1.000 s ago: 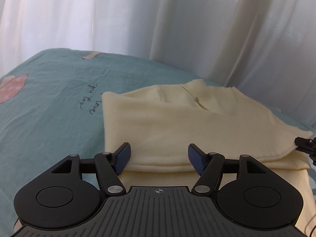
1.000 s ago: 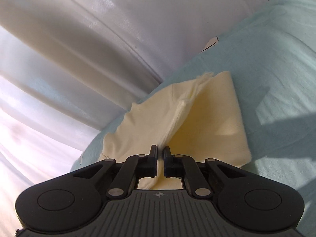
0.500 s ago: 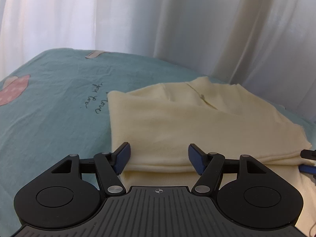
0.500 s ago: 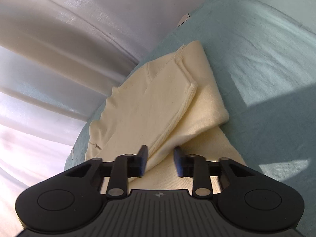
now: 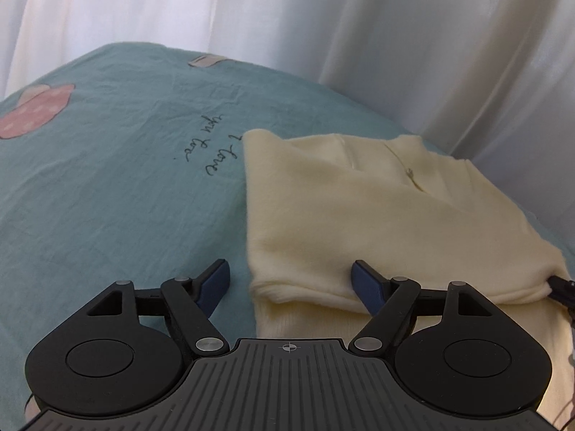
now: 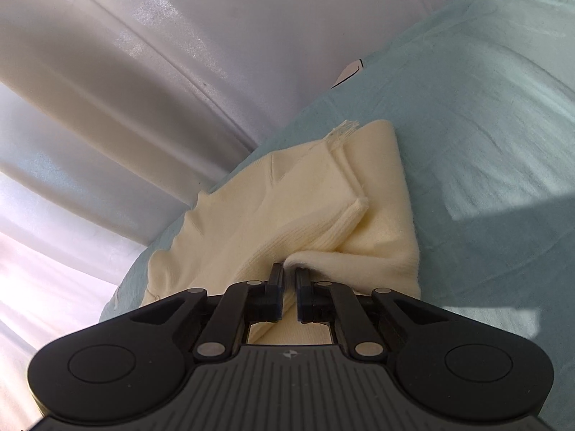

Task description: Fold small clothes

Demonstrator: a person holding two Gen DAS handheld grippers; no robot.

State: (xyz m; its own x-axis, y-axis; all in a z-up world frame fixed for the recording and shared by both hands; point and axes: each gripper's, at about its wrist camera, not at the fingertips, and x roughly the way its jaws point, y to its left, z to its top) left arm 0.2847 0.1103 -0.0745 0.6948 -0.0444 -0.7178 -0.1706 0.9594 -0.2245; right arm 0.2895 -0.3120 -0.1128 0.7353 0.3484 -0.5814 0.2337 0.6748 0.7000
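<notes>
A cream knit garment point(image 5: 377, 212) lies folded on the teal bedsheet point(image 5: 107, 179). My left gripper point(image 5: 291, 276) is open, its blue pads straddling the garment's near left corner, just above the cloth. In the right wrist view the same garment point(image 6: 287, 215) shows a ribbed cuff and a raised fold. My right gripper point(image 6: 289, 280) is shut on that fold of cream cloth at the near edge. Its fingertips show at the right edge of the left wrist view point(image 5: 562, 287).
White curtains point(image 5: 323, 18) hang close behind the bed along its far edge. The bedsheet has script lettering point(image 5: 212, 147) and a pink print point(image 5: 32, 111) to the left of the garment. Bare sheet point(image 6: 485, 143) lies to the right of it.
My right gripper opened, then shut again on a fold at the garment's near edge. My left gripper shifted left, now straddling the garment's left corner, still open.
</notes>
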